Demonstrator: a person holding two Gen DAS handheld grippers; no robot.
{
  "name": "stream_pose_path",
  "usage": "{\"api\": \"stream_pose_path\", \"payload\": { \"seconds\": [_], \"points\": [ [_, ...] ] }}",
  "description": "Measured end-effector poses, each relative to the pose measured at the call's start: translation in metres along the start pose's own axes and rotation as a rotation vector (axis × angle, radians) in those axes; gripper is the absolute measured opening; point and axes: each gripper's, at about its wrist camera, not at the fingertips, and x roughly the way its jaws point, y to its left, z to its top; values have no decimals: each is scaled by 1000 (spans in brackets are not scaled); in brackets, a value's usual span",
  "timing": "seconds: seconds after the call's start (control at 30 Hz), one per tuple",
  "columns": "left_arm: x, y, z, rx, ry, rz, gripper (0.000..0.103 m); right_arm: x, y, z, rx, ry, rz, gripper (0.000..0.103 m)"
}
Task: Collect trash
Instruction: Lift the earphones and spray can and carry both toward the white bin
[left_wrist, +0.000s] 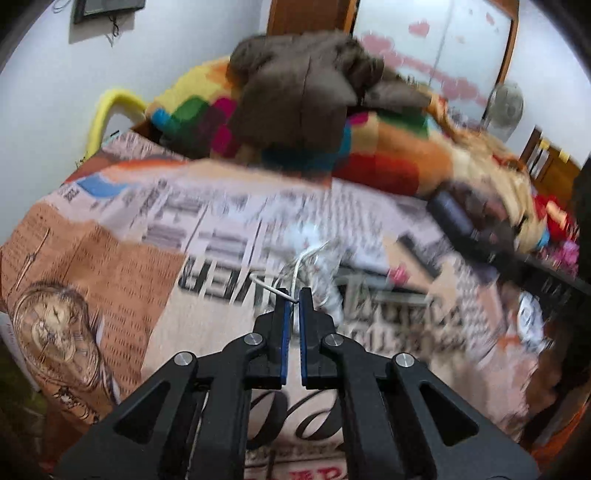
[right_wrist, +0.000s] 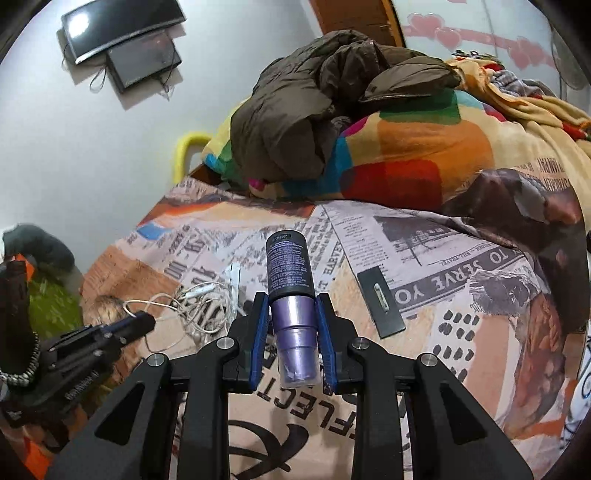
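With left fingers (left_wrist: 294, 295) pinched on limp, light cable (left_wrist: 295, 266) and right fingers (right_wrist: 291, 306) clamping rigid, slick bottle (right_wrist: 291, 291) at purple cap: grip mid-body.

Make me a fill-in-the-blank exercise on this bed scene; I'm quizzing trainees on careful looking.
1. The right claw grips a black-and-purple spray ____.
2. The left claw pinches a thin white ____.
3. A brown ____ lies heaped on the multicoloured patchwork blanket.
4. A flat black rectangular card lies on the ____-print bedsheet.

Missing words: can; cable; jacket; newspaper
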Motion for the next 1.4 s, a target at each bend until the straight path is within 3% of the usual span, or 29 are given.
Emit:
{"api": "stream_pose_path", "payload": {
  "seconds": [0.07,0.1,0.13,0.17,0.3,0.5,0.77,0.8,0.83,0.9,1.4],
  "points": [
    [8,1,-8,20,56,-7,9,3,0,-3,-3,12,6,24],
    [11,2,-10,26,85,-10,21,5,-1,-4,-2,17,12,24],
    [14,4,-12,28,116,-9,39,5,-1,-4,-1,19,12,24],
    [15,5,-13,23,130,-5,45,6,-2,-5,1,22,14,24],
    [7,8,-5,-1,92,-7,48,4,-7,-5,17,19,24,24],
    [16,-4,25,-16,64,-68,55,3,-16,-5,42,20,35,24],
    [72,-12,38,-38,112,-30,52,4,-20,-5,55,20,62,24],
    [73,-13,37,-36,105,-27,39,4,-20,-5,55,20,62,24],
    [73,-14,36,-26,98,-20,19,5,-21,-6,55,23,62,24],
    [72,-17,36,-7,90,-16,6,7,-24,-6,63,32,62,24],
    [-29,-37,91,40,-152,-78,5,7,-21,-6,51,34,37,24]
  ]
}}
